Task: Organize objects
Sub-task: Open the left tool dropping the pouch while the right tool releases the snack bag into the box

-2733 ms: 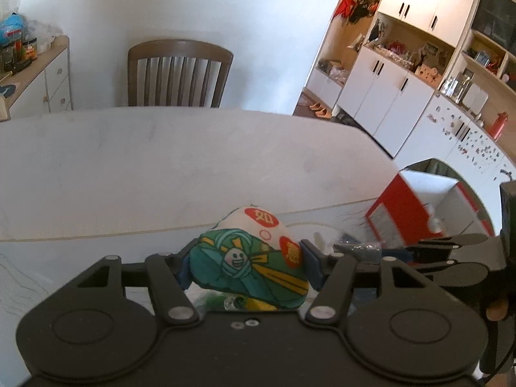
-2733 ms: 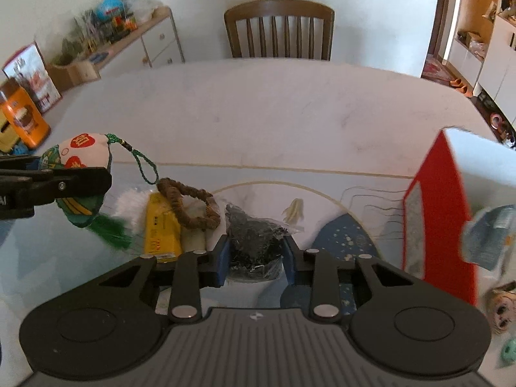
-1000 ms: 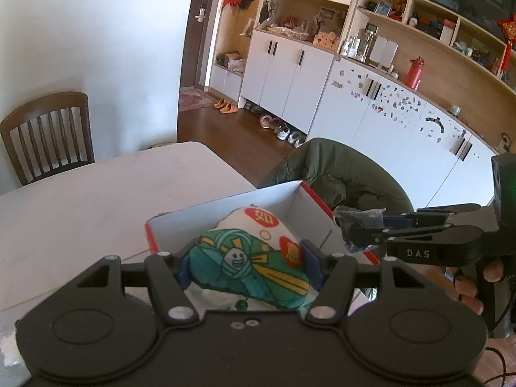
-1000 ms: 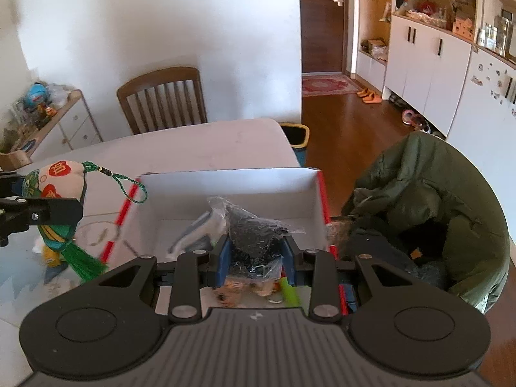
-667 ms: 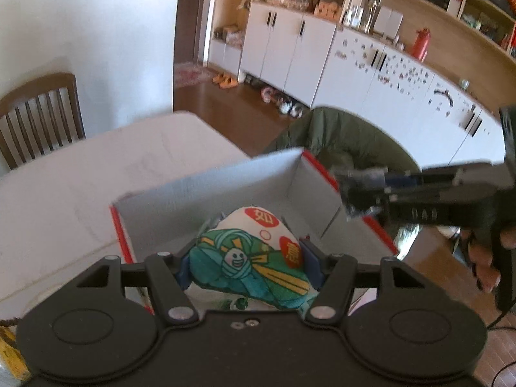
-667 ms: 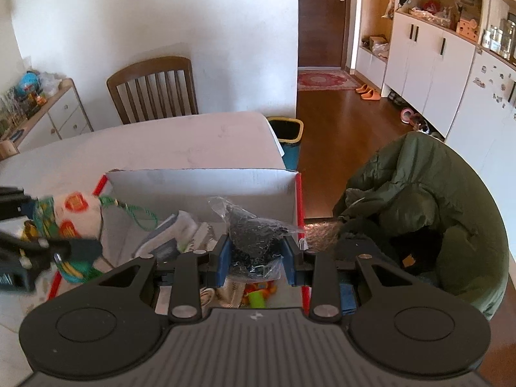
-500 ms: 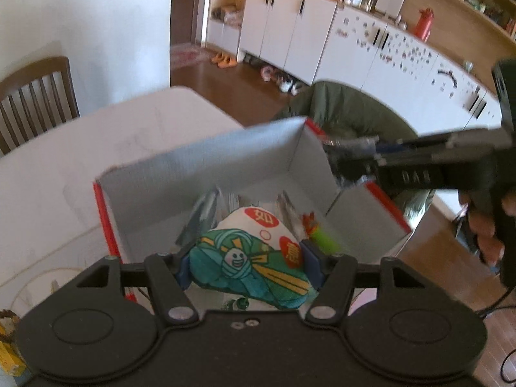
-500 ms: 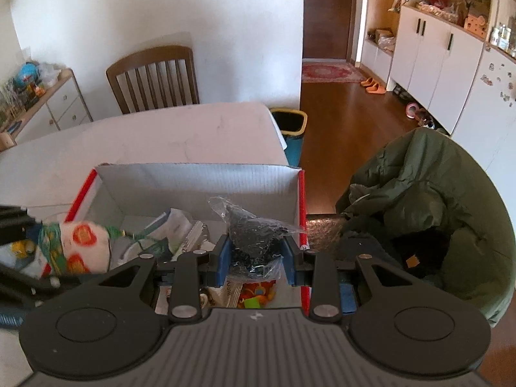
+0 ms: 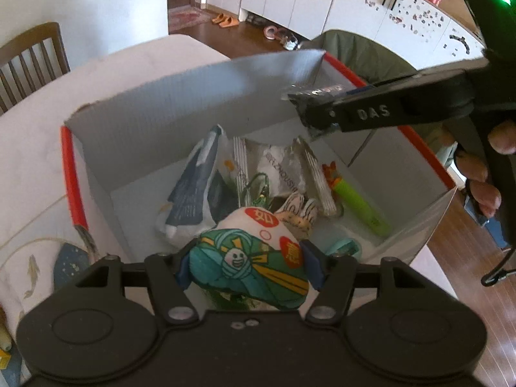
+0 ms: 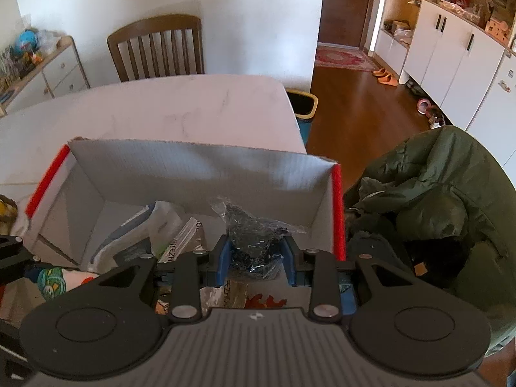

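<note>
My left gripper is shut on a stuffed cloth charm, green and white with red patches, held over the near side of an open white box with red edges. The same charm shows at the lower left of the right wrist view. My right gripper is shut on a clear bag of small black pieces, above the box's right side. In the left wrist view the right gripper comes in from the right over the box, the bag in its tips.
The box holds several packets, a blue-and-white pouch and a green tube toy. It stands at the white table's right end. A green jacket lies on a seat to the right. A wooden chair stands behind the table.
Both grippers have carried their loads from the table's middle to the box. Over the last half second both moved lower and further in above the box's contents.
</note>
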A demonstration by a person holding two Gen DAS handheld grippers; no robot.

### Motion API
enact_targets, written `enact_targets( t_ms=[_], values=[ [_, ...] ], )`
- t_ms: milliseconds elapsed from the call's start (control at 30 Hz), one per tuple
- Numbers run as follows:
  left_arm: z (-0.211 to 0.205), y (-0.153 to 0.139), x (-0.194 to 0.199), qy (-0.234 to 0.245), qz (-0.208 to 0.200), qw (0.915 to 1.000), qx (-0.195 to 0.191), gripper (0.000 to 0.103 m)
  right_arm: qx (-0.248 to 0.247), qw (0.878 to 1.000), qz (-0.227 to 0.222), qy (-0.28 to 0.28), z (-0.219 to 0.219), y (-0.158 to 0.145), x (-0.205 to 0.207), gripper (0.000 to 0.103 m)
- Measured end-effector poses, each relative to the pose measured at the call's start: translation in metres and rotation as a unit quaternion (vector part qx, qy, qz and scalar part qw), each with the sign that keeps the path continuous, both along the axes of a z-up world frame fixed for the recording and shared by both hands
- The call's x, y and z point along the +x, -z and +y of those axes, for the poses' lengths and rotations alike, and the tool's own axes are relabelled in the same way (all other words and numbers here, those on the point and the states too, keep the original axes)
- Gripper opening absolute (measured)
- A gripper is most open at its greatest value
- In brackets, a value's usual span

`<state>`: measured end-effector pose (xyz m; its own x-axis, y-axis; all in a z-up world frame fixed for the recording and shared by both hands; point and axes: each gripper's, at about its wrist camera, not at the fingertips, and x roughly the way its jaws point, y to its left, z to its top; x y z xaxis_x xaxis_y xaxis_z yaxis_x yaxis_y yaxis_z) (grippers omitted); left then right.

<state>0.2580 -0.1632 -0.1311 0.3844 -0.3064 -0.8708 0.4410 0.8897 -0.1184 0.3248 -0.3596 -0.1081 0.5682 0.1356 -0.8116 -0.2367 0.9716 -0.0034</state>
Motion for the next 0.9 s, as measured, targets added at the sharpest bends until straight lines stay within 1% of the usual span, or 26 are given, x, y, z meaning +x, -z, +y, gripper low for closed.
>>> enact_targets(
  t_ms=[200, 333, 467, 567, 667, 800, 900],
  values=[
    [-0.004, 0.009, 0.005, 0.002, 0.023, 0.9997, -0.001, 0.064, -0.016, 1.0, 0.01, -0.002, 0.008, 0.016, 0.006, 0.033],
    [-0.009, 0.015, 0.013, 0.001, 0.045, 0.9989, 0.011, 0.064, -0.019, 1.0, 0.008, -0.008, 0.012, 0.018, 0.008, 0.033],
    [-0.015, 0.022, 0.017, 0.004, 0.053, 0.9979, 0.036, 0.065, -0.02, 1.0, 0.009, -0.008, 0.012, 0.017, 0.009, 0.034],
    [-0.017, 0.026, 0.019, 0.002, 0.062, 0.9972, 0.041, 0.067, -0.021, 1.0, 0.01, -0.008, 0.012, 0.016, 0.009, 0.034],
    [-0.019, 0.028, 0.019, 0.0, 0.066, 0.9969, 0.042, 0.068, -0.023, 1.0, 0.01, -0.01, 0.011, 0.015, 0.009, 0.034],
    [-0.021, 0.026, 0.017, 0.0, 0.059, 0.997, 0.049, 0.072, -0.029, 1.0, 0.007, -0.009, 0.011, 0.014, 0.008, 0.038],
    [-0.021, 0.025, 0.017, -0.003, 0.059, 0.9974, 0.042, 0.074, -0.028, 1.0, 0.005, -0.008, 0.008, 0.013, 0.006, 0.041]
  ],
)
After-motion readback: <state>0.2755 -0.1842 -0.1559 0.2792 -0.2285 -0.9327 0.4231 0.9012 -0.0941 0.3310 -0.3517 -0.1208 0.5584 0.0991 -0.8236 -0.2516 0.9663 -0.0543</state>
